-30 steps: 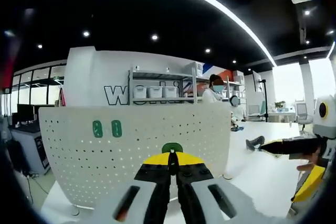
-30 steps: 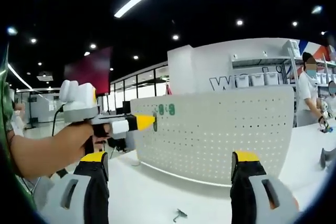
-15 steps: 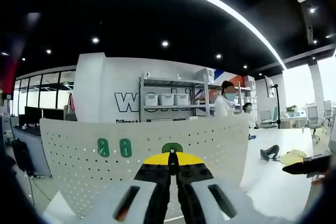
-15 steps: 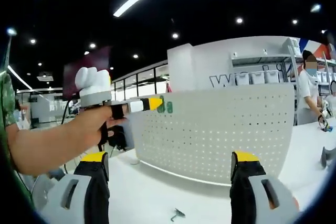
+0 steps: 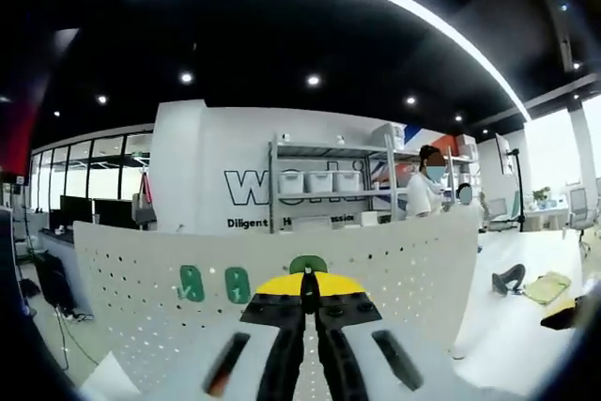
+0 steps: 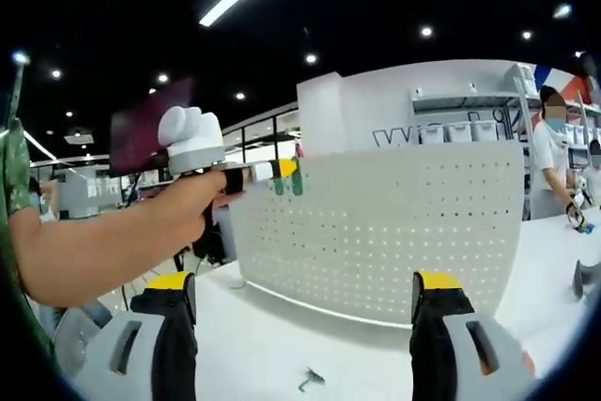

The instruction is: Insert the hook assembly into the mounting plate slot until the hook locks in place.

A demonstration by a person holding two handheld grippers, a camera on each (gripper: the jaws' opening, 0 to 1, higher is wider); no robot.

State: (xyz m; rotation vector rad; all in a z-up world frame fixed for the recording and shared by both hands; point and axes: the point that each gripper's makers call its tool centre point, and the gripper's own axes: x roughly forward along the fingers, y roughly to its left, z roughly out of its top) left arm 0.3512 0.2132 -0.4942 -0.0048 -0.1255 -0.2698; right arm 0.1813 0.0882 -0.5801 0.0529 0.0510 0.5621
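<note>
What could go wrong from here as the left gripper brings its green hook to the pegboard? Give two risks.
1. The left gripper is shut on the green hook, whose tabs are hidden behind the jaws, so it may miss the holes in the pegboard.
2. It sits close to the two green hooks already mounted and could knock them.

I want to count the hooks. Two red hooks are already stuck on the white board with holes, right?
Not quite: the two hooks already on the white board with holes are green, not red. The left gripper view shows them side by side near the board's top edge.
</note>
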